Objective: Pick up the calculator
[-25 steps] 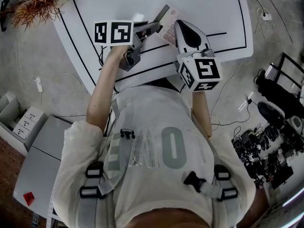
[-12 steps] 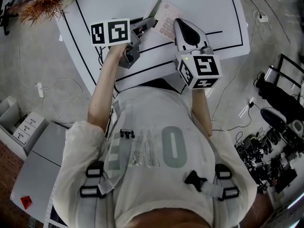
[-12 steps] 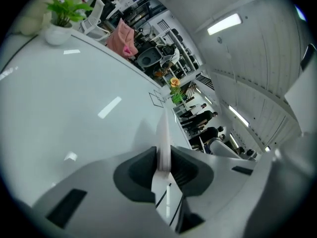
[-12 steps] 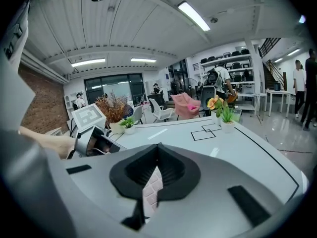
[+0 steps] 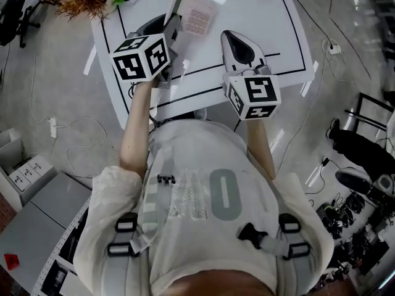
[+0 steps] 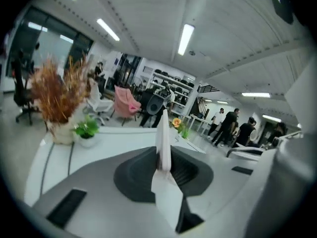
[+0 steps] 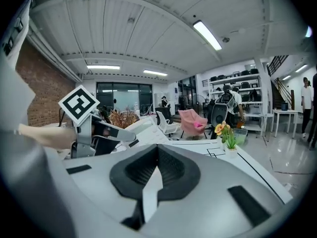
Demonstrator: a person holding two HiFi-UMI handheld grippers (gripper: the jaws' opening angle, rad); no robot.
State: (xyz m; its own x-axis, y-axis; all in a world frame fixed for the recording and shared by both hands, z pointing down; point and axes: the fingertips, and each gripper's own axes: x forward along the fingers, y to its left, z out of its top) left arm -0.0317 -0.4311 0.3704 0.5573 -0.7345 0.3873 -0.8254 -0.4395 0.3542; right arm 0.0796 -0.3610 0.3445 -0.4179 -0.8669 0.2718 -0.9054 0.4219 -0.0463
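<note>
Jaws of the left gripper (image 6: 163, 158) are recorded in the left gripper view as nearly closed, clamped on the calculator (image 6: 163, 133), which is seen edge-on and upright between them. In the right gripper view, the right gripper (image 7: 157, 170) is noted with jaws together and nothing held. In the head view, the calculator is held tilted above the white table (image 5: 278, 36), with the right gripper near it, not touching.

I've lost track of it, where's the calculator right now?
In the head view the flat pale calculator is upper centre, clamped in the left gripper over the white table, left of the right gripper.
</note>
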